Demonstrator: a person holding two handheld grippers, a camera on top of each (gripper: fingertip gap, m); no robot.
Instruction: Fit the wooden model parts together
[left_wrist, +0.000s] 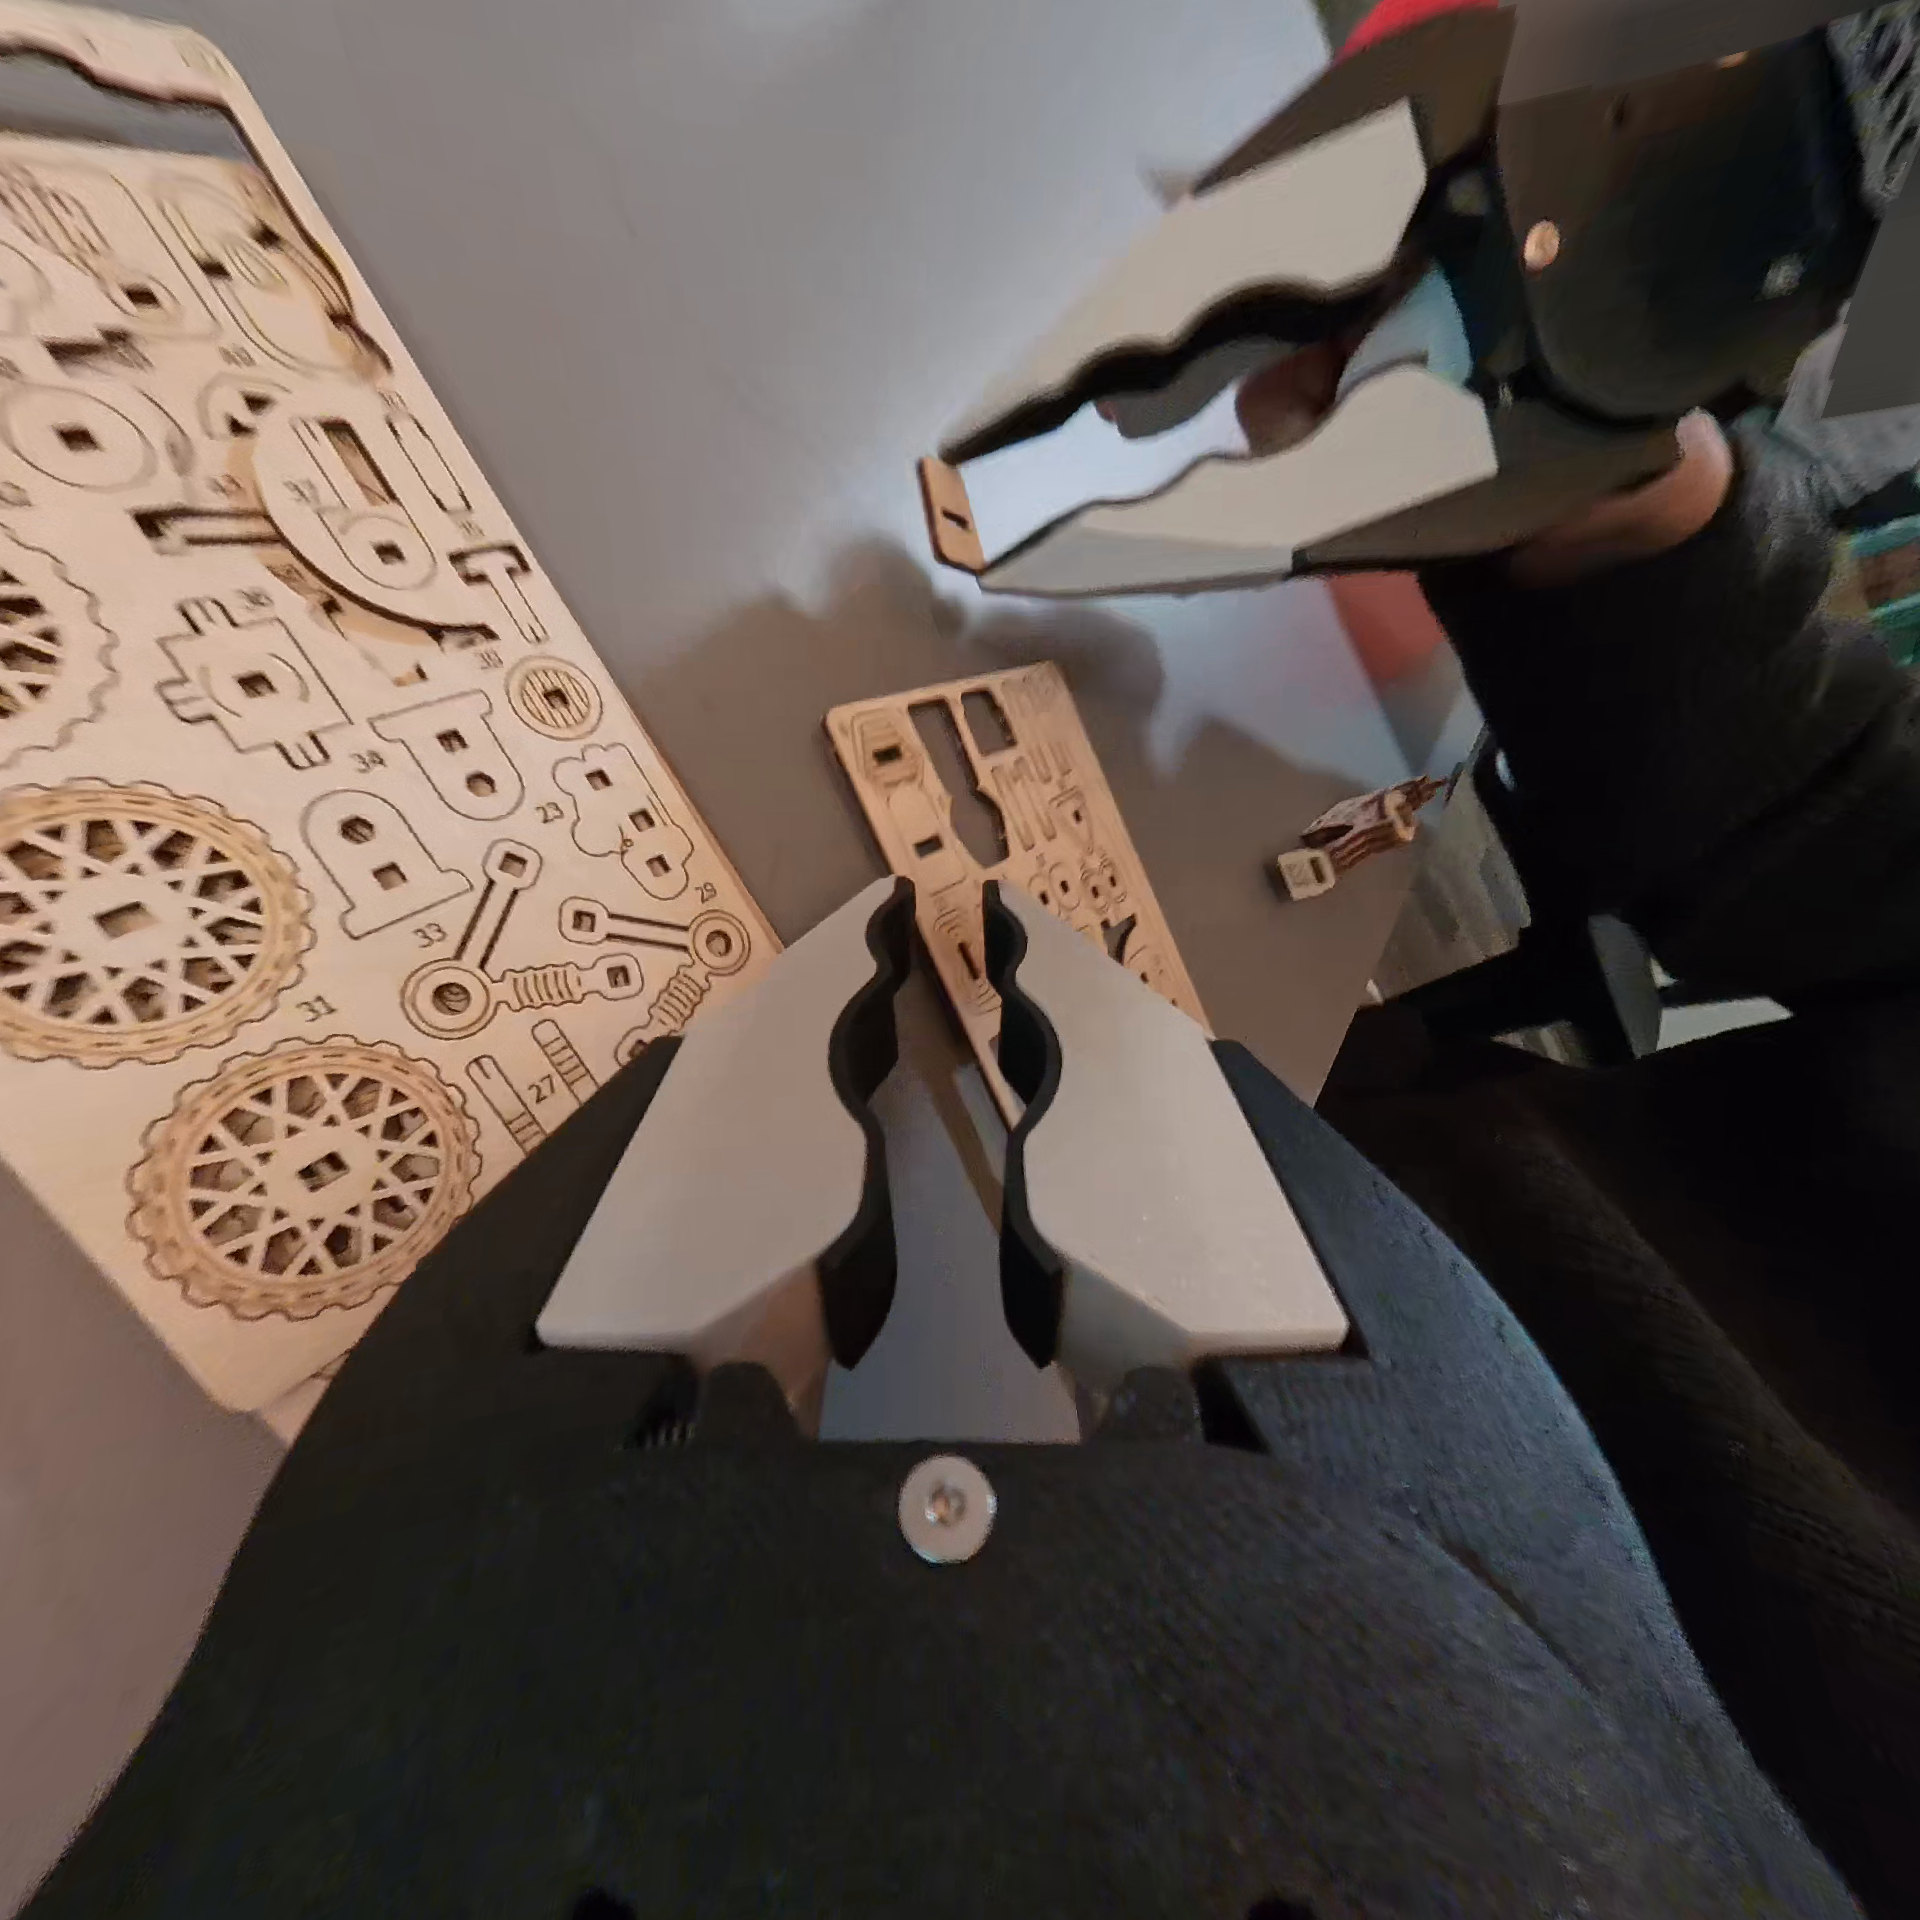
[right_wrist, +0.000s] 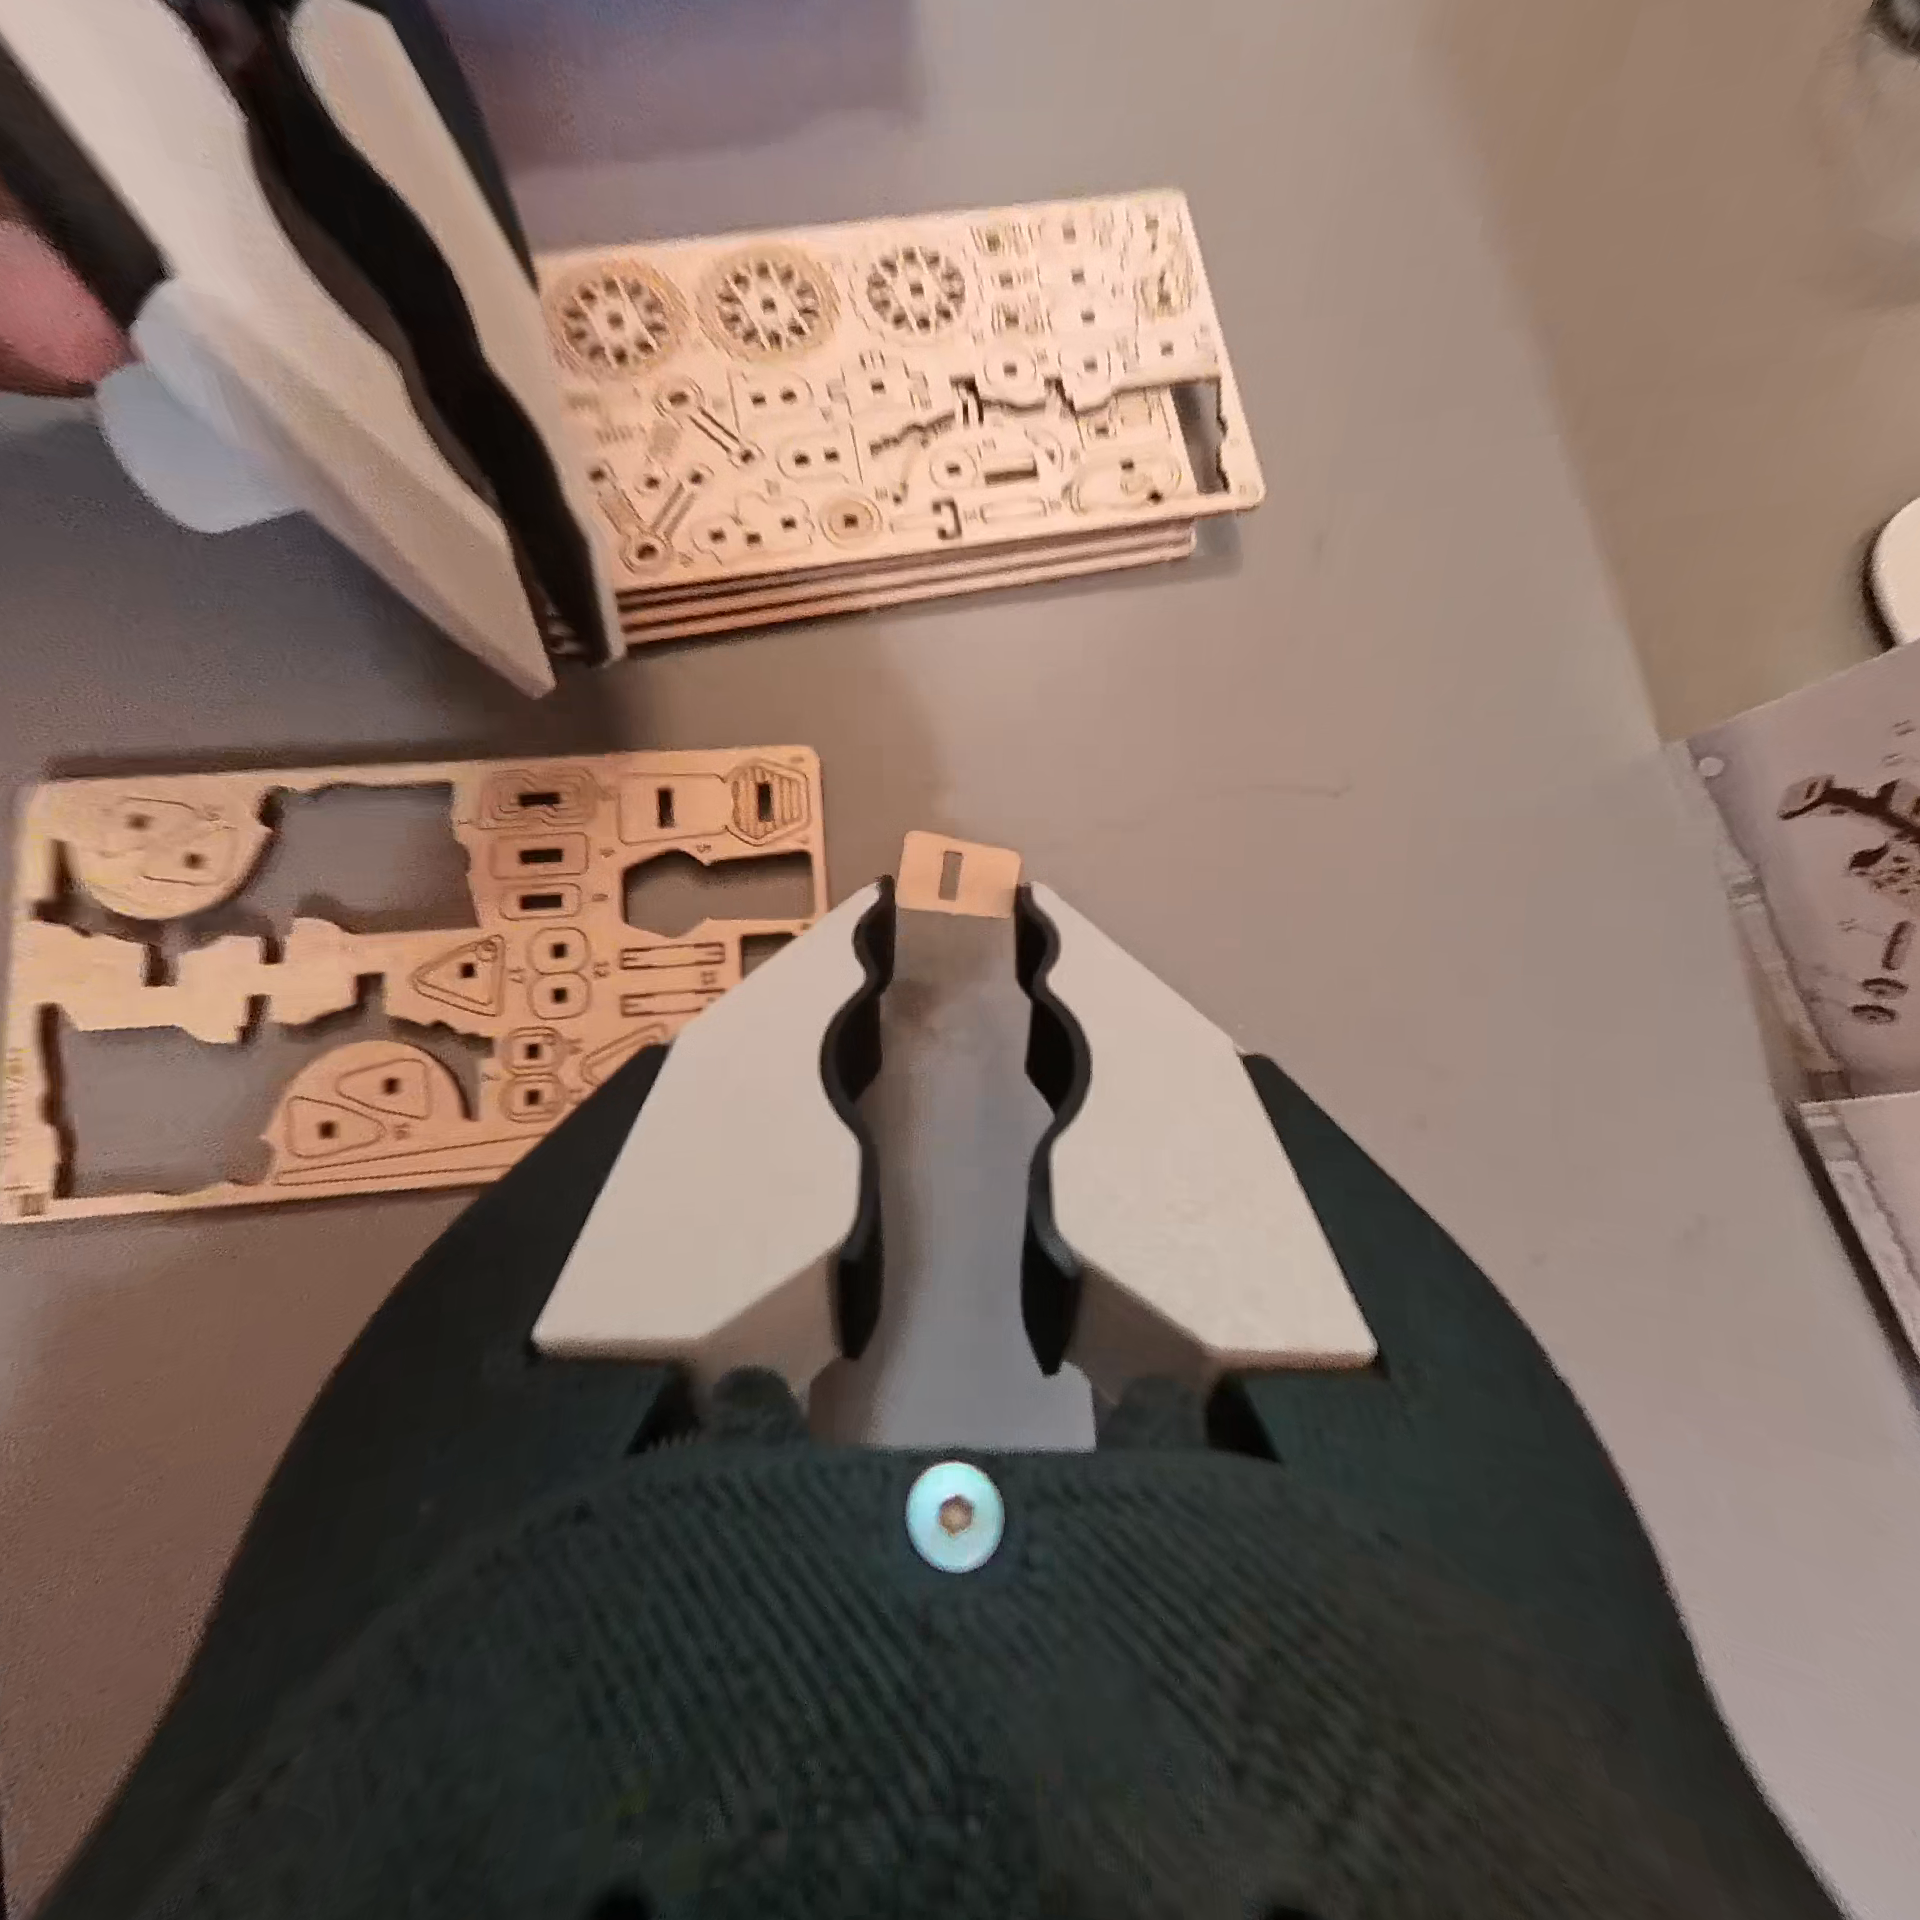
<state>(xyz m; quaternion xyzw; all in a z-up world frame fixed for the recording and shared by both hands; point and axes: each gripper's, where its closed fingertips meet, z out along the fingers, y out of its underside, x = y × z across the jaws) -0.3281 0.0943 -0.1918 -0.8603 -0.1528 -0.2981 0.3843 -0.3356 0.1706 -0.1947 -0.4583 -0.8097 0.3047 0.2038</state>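
My right gripper (right_wrist: 956, 891) is shut on a small square wooden piece with a slot (right_wrist: 958, 871), held by its edges at the fingertips above the grey table. In the left wrist view that gripper (left_wrist: 961, 516) hovers at upper right with the piece (left_wrist: 949, 514) at its tips. My left gripper (left_wrist: 945, 886) is open by a narrow gap and empty, over the near end of a small punched wooden sheet (left_wrist: 1049, 831). That sheet (right_wrist: 312, 987) lies flat with several parts punched out. A small part-built wooden assembly (left_wrist: 1351, 842) lies near the table's right edge.
A stack of larger wooden part sheets (right_wrist: 914, 416) with wheels and gears lies beyond the small sheet; it also shows in the left wrist view (left_wrist: 260, 727). Printed instruction pages (right_wrist: 1818, 935) lie at the right. The table's edge (left_wrist: 1382, 935) runs close by the assembly. Left tips to right tips: about 8 cm. The small part-built wooden assembly (left_wrist: 1351, 842) lies around 15 cm away from my right fingertips.
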